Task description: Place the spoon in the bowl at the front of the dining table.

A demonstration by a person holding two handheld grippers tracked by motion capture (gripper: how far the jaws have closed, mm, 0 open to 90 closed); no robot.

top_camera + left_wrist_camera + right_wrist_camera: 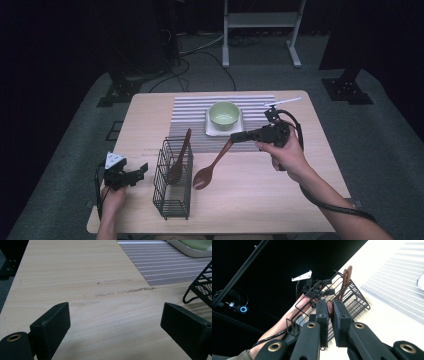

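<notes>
Between the jaws of my right gripper the handle end of the wooden spoon is clamped tight, its bowl hanging low beside the wire basket. The spoon seems light, stiff and smooth, so held this far from the bowl it may swing. My left gripper stands wide open over bare table, holding nothing.
</notes>
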